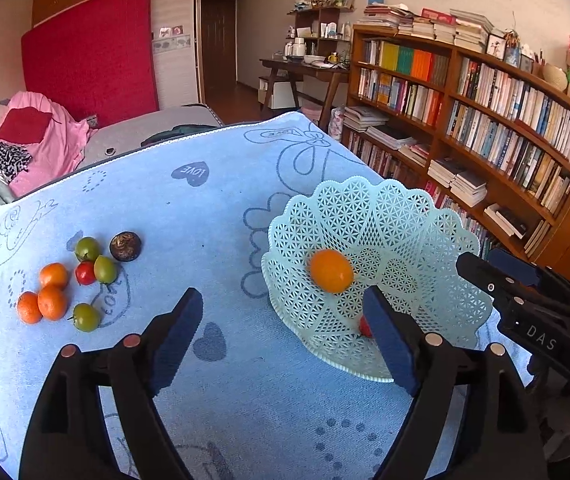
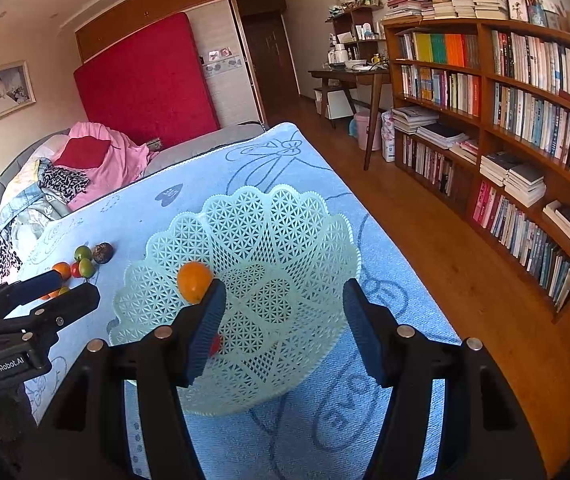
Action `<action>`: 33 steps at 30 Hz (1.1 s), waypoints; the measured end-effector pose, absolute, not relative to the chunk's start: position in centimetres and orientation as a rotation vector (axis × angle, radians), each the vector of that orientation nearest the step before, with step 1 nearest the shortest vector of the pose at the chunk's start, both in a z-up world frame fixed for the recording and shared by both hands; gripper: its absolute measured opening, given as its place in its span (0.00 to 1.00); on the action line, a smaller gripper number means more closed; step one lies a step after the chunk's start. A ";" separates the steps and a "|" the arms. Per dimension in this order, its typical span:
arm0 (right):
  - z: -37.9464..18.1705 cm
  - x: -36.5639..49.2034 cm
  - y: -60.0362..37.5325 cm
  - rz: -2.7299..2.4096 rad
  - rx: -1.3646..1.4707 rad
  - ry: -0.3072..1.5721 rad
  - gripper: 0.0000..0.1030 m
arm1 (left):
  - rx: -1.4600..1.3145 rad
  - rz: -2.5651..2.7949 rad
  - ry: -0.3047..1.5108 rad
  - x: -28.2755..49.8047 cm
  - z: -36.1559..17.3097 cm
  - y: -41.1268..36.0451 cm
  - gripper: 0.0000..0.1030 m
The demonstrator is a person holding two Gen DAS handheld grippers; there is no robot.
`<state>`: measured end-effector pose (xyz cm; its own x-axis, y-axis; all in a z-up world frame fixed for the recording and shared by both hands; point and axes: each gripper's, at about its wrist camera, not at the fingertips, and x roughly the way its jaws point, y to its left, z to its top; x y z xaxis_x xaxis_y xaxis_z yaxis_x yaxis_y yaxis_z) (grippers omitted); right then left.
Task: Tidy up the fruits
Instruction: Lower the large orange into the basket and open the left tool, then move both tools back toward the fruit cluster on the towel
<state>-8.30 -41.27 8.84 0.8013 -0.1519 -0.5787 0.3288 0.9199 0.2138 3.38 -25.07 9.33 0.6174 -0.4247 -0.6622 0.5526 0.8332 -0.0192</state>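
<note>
The left gripper (image 1: 285, 332), marked "GenRobot.AI", has its jaws spread with nothing between them. The right gripper (image 2: 281, 328), marked "DAS", is also spread and empty. One orange (image 1: 331, 271) lies in the basket (image 1: 397, 216) (a small red fruit beside it). Remaining fruits (image 1: 73, 280) sit on the cloth (image 1: 189, 208), which is printed "LOVE".

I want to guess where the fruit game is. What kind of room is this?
Probably a bedroom at home that doubles as a study: a bed piled with clothes, a tall bookshelf, and a desk.

Orange (image 1: 331, 271) in basket (image 1: 381, 216); fruits (image 1: 77, 276) lie left.
</note>
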 end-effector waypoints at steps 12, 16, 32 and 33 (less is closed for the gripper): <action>10.4 -9.2 -38.6 -0.180 0.299 0.529 0.61 | 0.151 -0.474 0.671 3.9 10.7 -21.2 0.87; 10.7 -9.2 -36.8 -0.141 0.280 0.528 0.62 | 0.137 -0.422 0.661 4.5 11.1 -18.9 0.87; 11.3 -7.5 -29.9 -0.011 0.215 0.548 0.72 | 0.076 -0.158 0.664 7.7 10.1 -7.3 0.87; 11.2 -7.2 -29.4 -0.002 0.215 0.555 0.72 | 0.075 -0.145 0.665 7.8 9.9 -6.9 0.87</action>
<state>-7.20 -29.41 11.19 0.8506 0.0558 -0.5228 0.0598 0.9776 0.2017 7.83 -6.88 9.92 0.7771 -0.1094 -0.6198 0.1576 0.9872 0.0233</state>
